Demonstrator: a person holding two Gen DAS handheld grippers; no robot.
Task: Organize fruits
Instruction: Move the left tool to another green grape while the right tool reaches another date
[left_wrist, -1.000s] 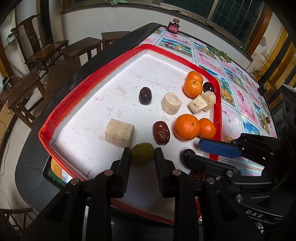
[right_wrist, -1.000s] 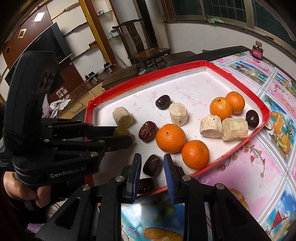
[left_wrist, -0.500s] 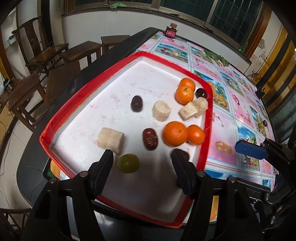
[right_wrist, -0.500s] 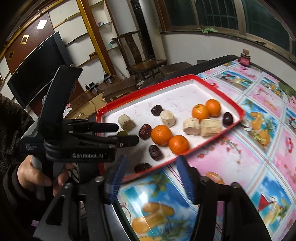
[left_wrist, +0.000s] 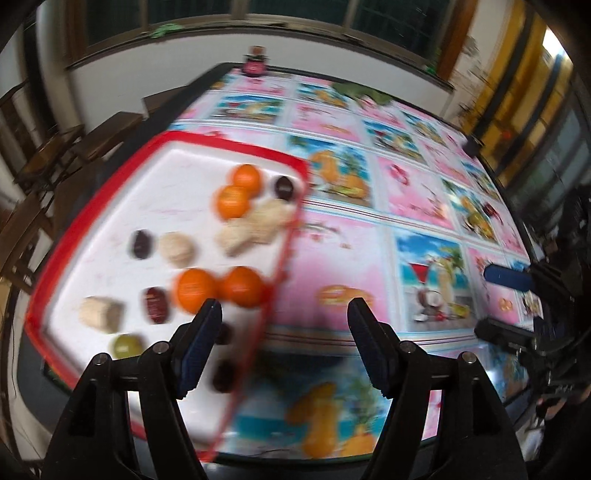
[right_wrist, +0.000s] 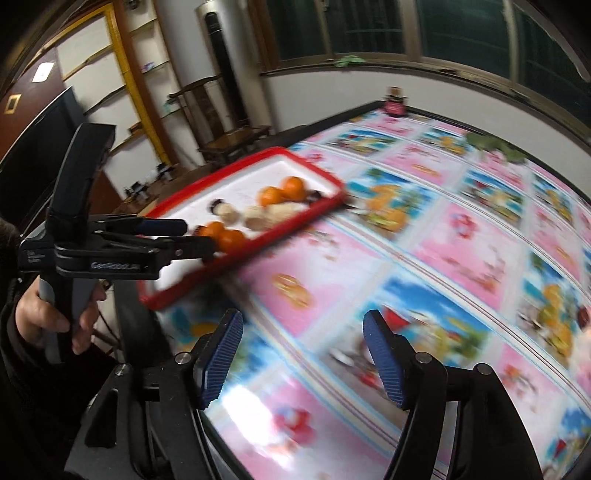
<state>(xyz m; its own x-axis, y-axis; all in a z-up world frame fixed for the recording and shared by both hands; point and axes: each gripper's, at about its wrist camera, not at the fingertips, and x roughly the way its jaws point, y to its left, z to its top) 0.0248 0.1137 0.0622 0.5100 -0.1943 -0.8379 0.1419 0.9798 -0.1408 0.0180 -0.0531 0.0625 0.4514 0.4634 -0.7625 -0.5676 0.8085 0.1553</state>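
Both frames are motion-blurred. Left gripper (left_wrist: 284, 338) has its fingers spread wide with nothing between them — jaws have just been opening; it hangs above the right-hand edge of the red-rimmed tray (left_wrist: 66, 236), one finger over the tray, the other over the tablecloth (left_wrist: 417, 199). Right gripper (right_wrist: 303, 354) is the same: fingers well apart, jaws just been opening, nothing held, over the pink fruit-print cloth and well clear of the tray. All the fruit sits on the tray's white floor: two oranges (left_wrist: 236, 192) touching at the far right, two more touching nearer, a green fruit (left_wrist: 127, 345) in the near-left corner, dark dates (left_wrist: 155, 304) scattered between, and pale cut chunks (left_wrist: 99, 314) — can't tell what they are. In the right wrist view a person's hand (right_wrist: 51, 317) grips the left gripper's handle. A small pink object (left_wrist: 255, 65) stands at the table's far edge.
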